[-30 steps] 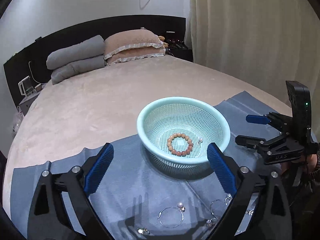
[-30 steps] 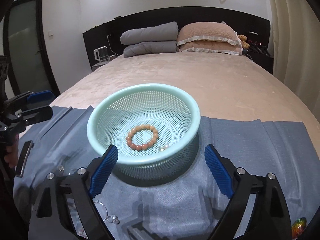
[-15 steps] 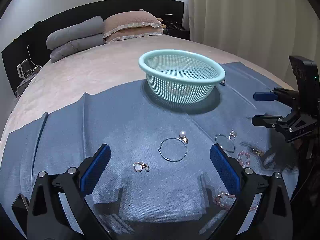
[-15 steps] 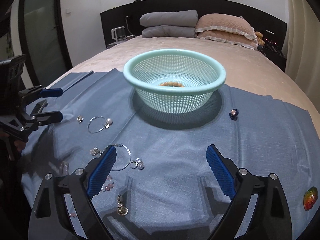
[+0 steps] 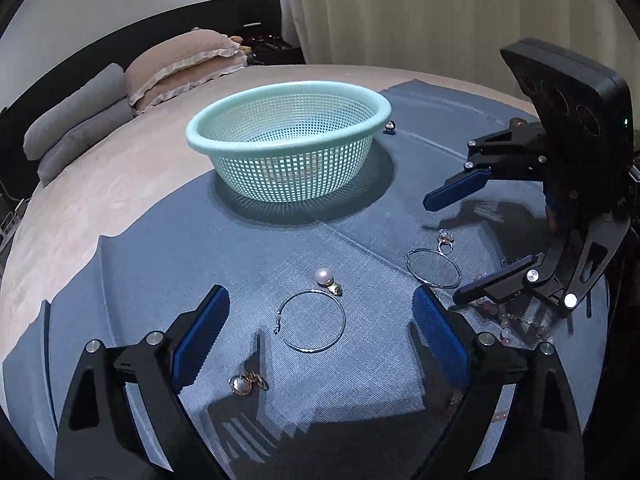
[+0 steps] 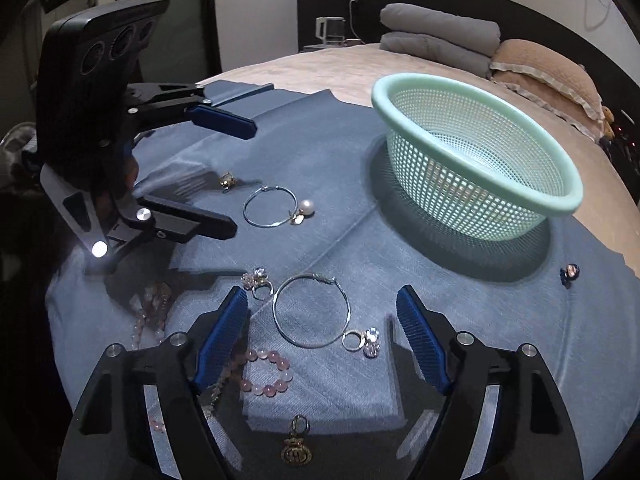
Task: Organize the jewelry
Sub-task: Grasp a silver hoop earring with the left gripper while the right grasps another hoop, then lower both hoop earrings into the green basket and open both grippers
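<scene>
A mint mesh basket (image 5: 288, 120) (image 6: 476, 184) stands on a blue cloth (image 5: 200, 248) on a bed. In the left wrist view, my open left gripper (image 5: 320, 340) hovers low over a silver hoop (image 5: 311, 320) with a pearl charm (image 5: 324, 277); a pearl stud (image 5: 240, 384) lies near its left finger. In the right wrist view, my open right gripper (image 6: 324, 332) straddles a second hoop (image 6: 311, 310) beside a crystal ring (image 6: 258, 280) and a ring with a stone (image 6: 362, 340). Both grippers are empty. The basket's contents are hidden.
Pink bead bracelets (image 6: 266, 372) and a gold pendant (image 6: 296, 450) lie near the cloth's front edge. A small dark ring (image 6: 569, 271) sits right of the basket. Pillows (image 5: 180, 68) lie at the bed's head. A curtain (image 5: 420, 12) hangs behind.
Both grippers have dropped from above the basket and pulled back low over the jewelry on the cloth. They now sit close together, still open.
</scene>
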`<state>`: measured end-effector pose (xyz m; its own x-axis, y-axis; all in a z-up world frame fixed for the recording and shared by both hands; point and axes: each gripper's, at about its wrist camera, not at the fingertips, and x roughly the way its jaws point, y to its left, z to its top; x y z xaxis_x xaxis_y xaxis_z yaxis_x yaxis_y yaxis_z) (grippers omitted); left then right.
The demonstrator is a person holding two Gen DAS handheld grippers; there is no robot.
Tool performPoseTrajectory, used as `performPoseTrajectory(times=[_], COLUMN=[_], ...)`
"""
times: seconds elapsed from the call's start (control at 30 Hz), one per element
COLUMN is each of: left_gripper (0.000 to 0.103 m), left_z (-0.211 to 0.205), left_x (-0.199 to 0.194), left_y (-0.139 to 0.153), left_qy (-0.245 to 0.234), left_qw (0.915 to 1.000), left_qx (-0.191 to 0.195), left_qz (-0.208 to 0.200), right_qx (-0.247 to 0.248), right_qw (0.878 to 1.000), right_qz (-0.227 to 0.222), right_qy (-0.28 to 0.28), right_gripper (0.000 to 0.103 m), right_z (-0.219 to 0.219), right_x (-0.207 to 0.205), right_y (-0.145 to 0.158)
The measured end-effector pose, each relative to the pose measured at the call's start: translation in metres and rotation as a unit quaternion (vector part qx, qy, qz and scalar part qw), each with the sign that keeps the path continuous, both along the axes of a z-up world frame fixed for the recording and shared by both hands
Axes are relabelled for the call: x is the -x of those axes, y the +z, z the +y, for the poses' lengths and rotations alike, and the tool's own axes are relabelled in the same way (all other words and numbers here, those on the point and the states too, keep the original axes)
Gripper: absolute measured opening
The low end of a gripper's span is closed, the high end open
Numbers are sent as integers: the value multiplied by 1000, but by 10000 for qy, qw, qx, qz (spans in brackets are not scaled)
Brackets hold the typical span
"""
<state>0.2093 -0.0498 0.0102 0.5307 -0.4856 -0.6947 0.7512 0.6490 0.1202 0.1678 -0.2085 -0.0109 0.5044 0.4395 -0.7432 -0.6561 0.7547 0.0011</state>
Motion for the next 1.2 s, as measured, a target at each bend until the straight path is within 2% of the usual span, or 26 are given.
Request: performPoseTrajectory(times=[0.13, 0.23, 0.3, 0.37, 0.4, 0.43, 0.5, 0.57, 0.7, 0.87, 0.97, 1.07, 1.2], left_gripper=[86, 78, 73, 69, 68, 62, 56, 45, 44, 44, 44, 44, 44], left_z=[-4, -7, -8, -6, -4, -3, -3, -3, 1, 10, 16, 22, 20], left_x=[-13, -20, -23, -24, -24, -24, -22, -19, -18, -9, -3, 8, 12], left_y=[-7, -16, -25, -29, -29, -29, -29, -29, -28, -20, -8, 14, 56], left_qy=[-262, -382, -464, -525, -546, -575, -613, -702, -574, -377, -149, 49, 194], left_qw=[9994, 9982, 9968, 9964, 9963, 9959, 9955, 9947, 9954, 9969, 9989, 9998, 9988], left_qx=[-168, -364, -505, -452, -408, -375, -383, -349, -239, -90, 7, 123, 359], left_qz=[150, 270, 399, 480, 532, 591, 604, 661, 722, 689, 448, 162, -274], right_qx=[113, -103, -189, -226, -302, -381, -447, -540, -698, -787, -898, -997, -1147], right_qw=[9997, 9991, 9982, 9976, 9968, 9959, 9952, 9945, 9935, 9950, 9954, 9950, 9917], right_qz=[108, 325, 464, 545, 622, 707, 776, 815, 850, 573, 311, 7, -438], right_qy=[186, 258, 321, 370, 406, 418, 395, 365, 286, 208, 97, -65, -374], right_gripper=[71, 67, 60, 54, 46, 41, 41, 41, 41, 41, 40, 40, 40], right_z=[6, 2, 0, 1, -1, -2, -4, -7, -17, -29, -40, -50, -68], right_x=[-10, -14, -16, -16, -18, -18, -19, -19, -15, -2, 7, 10, 5], right_y=[-8, -12, -15, -16, -16, -16, -16, -15, -12, 5, 21, 40, 74])
